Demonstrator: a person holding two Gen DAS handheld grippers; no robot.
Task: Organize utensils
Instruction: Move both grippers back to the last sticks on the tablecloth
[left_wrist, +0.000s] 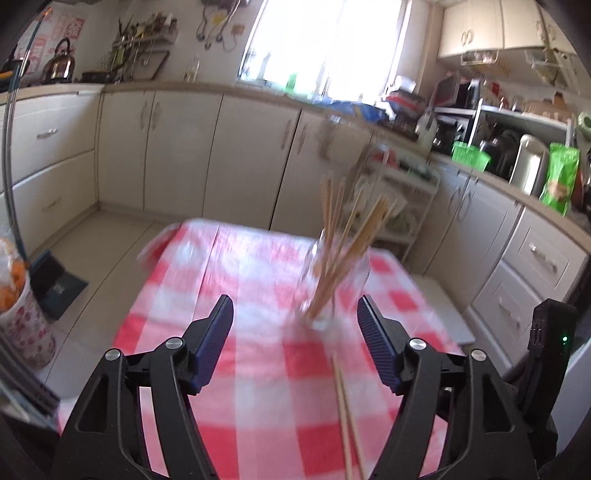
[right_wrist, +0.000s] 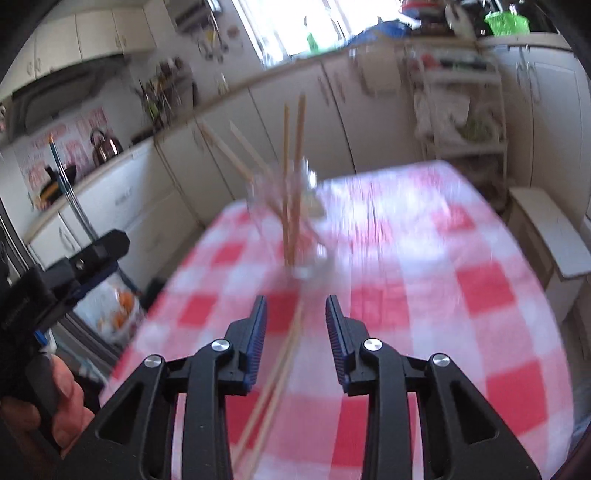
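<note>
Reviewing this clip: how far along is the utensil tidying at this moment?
Mostly done, it seems: a bunch of chopsticks already stands in the clear glass jar on the checked tablecloth. Nothing is in hand: the left hand-held gripper and right hand-held gripper both stand open and empty. Left to do: one loose pair of chopsticks lies on the cloth, below the right gripper's open jaws.

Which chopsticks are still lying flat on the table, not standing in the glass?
The loose pair of chopsticks lying on the checked cloth near the right gripper; the others stand in the glass.
</note>
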